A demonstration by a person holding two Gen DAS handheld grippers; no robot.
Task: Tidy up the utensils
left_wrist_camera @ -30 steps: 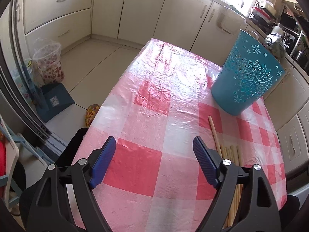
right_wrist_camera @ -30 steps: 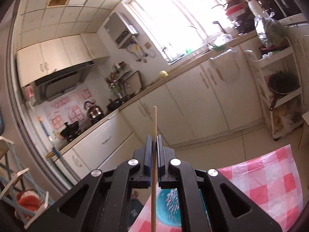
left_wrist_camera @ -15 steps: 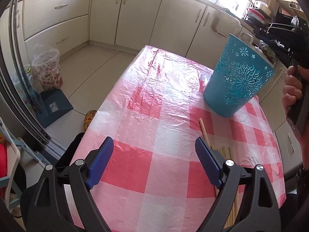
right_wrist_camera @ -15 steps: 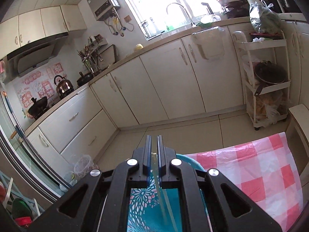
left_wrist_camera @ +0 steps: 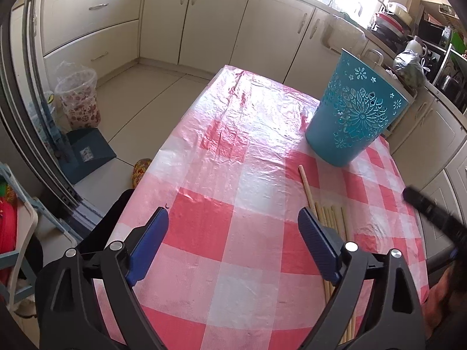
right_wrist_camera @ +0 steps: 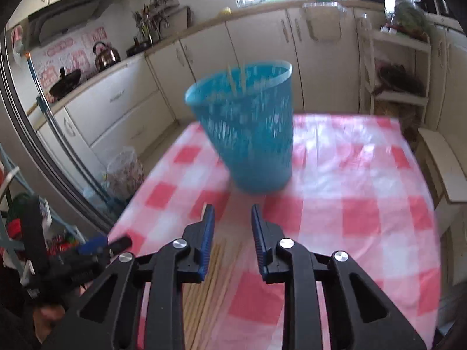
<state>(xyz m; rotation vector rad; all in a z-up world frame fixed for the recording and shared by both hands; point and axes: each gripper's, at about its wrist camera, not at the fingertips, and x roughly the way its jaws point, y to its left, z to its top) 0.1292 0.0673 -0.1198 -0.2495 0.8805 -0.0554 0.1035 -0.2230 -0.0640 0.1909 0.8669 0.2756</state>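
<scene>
A teal patterned bucket (left_wrist_camera: 354, 110) stands on the red-and-white checked table (left_wrist_camera: 233, 175); in the right wrist view the bucket (right_wrist_camera: 248, 134) holds a few wooden chopsticks (right_wrist_camera: 236, 78) against its rim. Several more chopsticks (left_wrist_camera: 329, 215) lie bundled on the cloth near the front right. My left gripper (left_wrist_camera: 233, 233) hovers wide over the cloth just left of that bundle, its jaws still opening, nothing between them. My right gripper (right_wrist_camera: 232, 218) hangs above the loose chopsticks (right_wrist_camera: 221, 259), jaws opening, empty.
Cream cabinets ring the table. A lined floral bin (left_wrist_camera: 77, 99) and a blue dustpan (left_wrist_camera: 87, 154) sit on the floor at left. A white shelf rack (right_wrist_camera: 400, 67) stands at the right. The right gripper's dark body (left_wrist_camera: 432, 213) shows at the left view's right edge.
The right gripper held one chopstick upright, came over the bucket and let it go, then swung down toward the loose bundle. The left gripper drifted slightly and widened.
</scene>
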